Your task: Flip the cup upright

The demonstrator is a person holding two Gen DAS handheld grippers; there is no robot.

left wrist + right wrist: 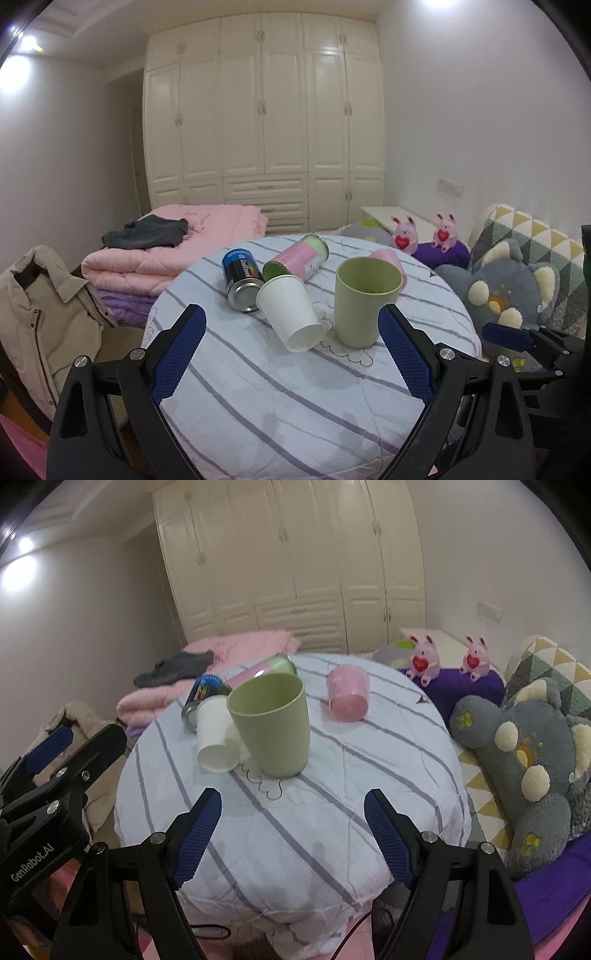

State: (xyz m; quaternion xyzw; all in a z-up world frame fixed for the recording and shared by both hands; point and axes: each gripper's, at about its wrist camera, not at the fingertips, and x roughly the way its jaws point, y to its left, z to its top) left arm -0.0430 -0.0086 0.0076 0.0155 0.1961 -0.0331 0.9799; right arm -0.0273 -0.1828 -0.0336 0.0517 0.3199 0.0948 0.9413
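A green cup [364,301] [271,723] stands upright on the striped round table [295,387] [314,812]. A white paper cup [290,312] [216,734] lies on its side to its left, touching it in the right wrist view. A pink cup [348,692] [389,260] lies on its side behind the green one. My left gripper [291,314] is open and empty, short of the cups. My right gripper [293,801] is open and empty in front of the green cup.
A blue can [242,277] [203,698] and a pink-green can [297,260] [273,668] lie on the table's far left. Folded pink quilts [173,243], a jacket on a chair [48,317], a grey plush [528,760] and pink toys [424,659] surround the table.
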